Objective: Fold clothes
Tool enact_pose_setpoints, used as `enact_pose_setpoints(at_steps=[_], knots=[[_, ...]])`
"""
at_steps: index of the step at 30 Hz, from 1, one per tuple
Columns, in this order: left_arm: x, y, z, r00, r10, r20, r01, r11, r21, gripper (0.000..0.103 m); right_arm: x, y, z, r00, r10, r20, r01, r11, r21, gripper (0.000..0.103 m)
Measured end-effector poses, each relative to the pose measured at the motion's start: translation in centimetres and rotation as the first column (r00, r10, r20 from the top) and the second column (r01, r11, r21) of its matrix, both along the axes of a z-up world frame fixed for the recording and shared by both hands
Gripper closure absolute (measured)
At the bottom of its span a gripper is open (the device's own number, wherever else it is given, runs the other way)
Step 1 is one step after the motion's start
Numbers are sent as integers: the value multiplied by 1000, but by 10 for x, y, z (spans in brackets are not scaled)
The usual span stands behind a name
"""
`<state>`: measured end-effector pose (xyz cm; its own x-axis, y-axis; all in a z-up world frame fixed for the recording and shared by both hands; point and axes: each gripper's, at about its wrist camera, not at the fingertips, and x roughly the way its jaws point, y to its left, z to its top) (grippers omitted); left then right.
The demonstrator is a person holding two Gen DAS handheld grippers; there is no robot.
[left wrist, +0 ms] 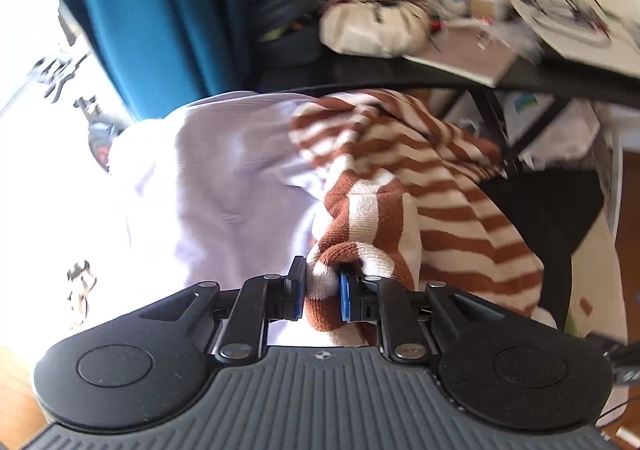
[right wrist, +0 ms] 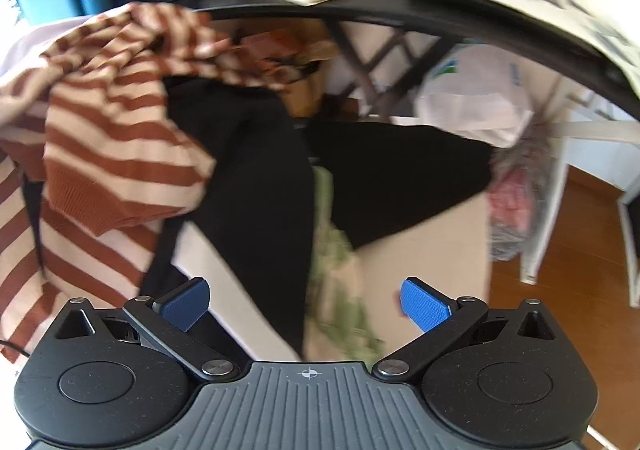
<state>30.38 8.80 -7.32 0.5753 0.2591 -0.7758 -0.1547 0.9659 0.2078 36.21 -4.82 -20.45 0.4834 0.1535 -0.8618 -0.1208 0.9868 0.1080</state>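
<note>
— While the rust-and-cream striped knitted sweater (left wrist: pixel 404 186) lies crumpled on the pale lilac sheet (left wrist: pixel 208 186), which step is in hand?

— It looks like the pick-up, the very start of folding. The left gripper (left wrist: pixel 322 290) has its jaws narrow, pinching a bunched fold of the sweater between the blue pads (left wrist: pixel 345 296). The rest of the sweater spreads away from the gripper, partly over a black garment (right wrist: pixel 256 186).

— And the right gripper (right wrist: pixel 304 306)?

— Its jaws stand wide with nothing between them. It hovers above the black garment and a green-patterned cloth (right wrist: pixel 344 290), with the sweater to its left in that view.

— What does the next move call for?

— Probably the right gripper must find a second edge or corner of the sweater, so both can lift it and spread it flat. The knit is soft and heavy, so one pinch alone would let it hang in a lump.

— Any containers?

— A white plastic bag (right wrist: pixel 472 102) sits under the black desk (right wrist: pixel 360 16), well apart from the clothes. What is in it cannot be told. No laundry basket shows.
</note>
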Motion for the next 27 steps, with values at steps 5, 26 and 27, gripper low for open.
enact_pose_setpoints(at_steps=[5,26,27], knots=[[-11,26,-11,998,65,-17,-66,998,-23,87,15,50,-9,992,112,63,-112,994,-6,1],[-38,61,-5,995,-5,97,16,993,-115,30,62,79,35,939,251,236,-285,950,125,86],[-40,58,-5,995,-35,97,44,995,-94,30,66,74,40,940,234,247,-272,953,131,86]])
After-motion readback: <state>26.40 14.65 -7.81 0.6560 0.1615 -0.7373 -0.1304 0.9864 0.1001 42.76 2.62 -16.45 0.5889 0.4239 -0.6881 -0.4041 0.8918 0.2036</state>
